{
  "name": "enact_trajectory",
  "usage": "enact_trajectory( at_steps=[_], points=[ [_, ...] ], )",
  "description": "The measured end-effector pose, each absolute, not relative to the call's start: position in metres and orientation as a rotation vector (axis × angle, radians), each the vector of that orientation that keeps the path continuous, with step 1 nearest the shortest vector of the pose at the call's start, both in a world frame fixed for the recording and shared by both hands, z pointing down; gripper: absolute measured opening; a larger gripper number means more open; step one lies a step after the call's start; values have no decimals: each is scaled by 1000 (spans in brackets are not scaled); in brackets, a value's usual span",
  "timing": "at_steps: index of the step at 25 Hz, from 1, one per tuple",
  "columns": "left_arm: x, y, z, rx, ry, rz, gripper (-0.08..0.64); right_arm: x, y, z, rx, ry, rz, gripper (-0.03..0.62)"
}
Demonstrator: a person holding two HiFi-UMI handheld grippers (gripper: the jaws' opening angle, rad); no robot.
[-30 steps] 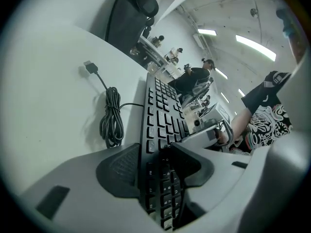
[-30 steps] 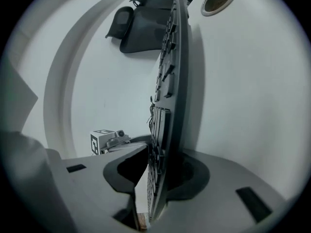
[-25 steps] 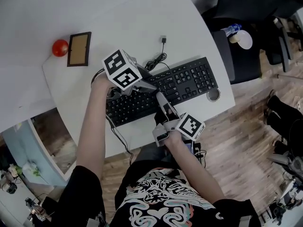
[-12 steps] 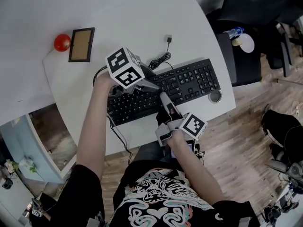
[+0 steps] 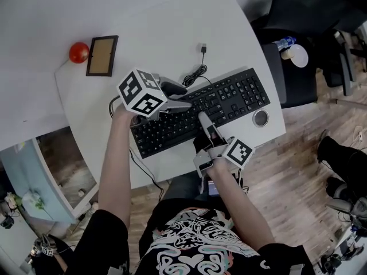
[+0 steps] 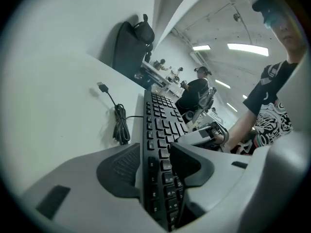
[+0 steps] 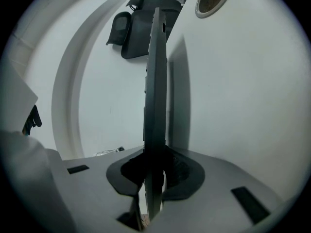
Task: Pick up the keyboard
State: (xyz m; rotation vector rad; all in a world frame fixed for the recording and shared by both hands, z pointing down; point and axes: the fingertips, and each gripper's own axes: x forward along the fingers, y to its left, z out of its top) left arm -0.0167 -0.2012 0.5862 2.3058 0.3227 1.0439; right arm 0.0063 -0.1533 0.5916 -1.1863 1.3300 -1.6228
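The black keyboard (image 5: pixel 229 96) lies slantwise on the white table (image 5: pixel 160 22). My left gripper (image 5: pixel 179 96) is at the keyboard's back left part. In the left gripper view the keyboard (image 6: pixel 163 120) runs between the two pads, one under its edge and one on the keys, and both touch it. My right gripper (image 5: pixel 203 124) has the front edge. In the right gripper view the keyboard (image 7: pixel 155 81) stands edge-on in the gripper (image 7: pixel 155 171), whose jaws are closing, both pads against it.
The keyboard's coiled cable (image 5: pixel 194 73) with its plug lies just behind it. A round grommet hole (image 5: pixel 261 118) is by the keyboard's right end. A red ball (image 5: pixel 79 52) and a small picture frame (image 5: pixel 102 55) sit at the far left. Dark chairs (image 5: pixel 304 16) stand beyond the table's right edge.
The left gripper's marker cube has tipped and shifted a little left at the keyboard's back edge. The right gripper has stayed at the front edge.
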Motion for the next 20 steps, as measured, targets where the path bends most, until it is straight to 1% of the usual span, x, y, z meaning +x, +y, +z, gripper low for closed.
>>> enact_trajectory(
  at_steps=[4,8,12,16,20],
  points=[
    [-24,-211,563,2370,107,997,201,5,-147,588,-1178,1315,-1618,84],
    [-32,-219,527,2405,-95,766,196,4,-151,585,-1175,1326,-1604,84],
    [-36,-214,508,2301,-281,523,167,1,-152,579,-1173,1331,-1587,84],
    [-39,-202,500,2177,-415,366,109,-2,-154,568,-1158,1322,-1574,84],
    [-50,-191,487,2052,-514,190,109,-2,-155,558,-1159,1320,-1561,84]
  ],
)
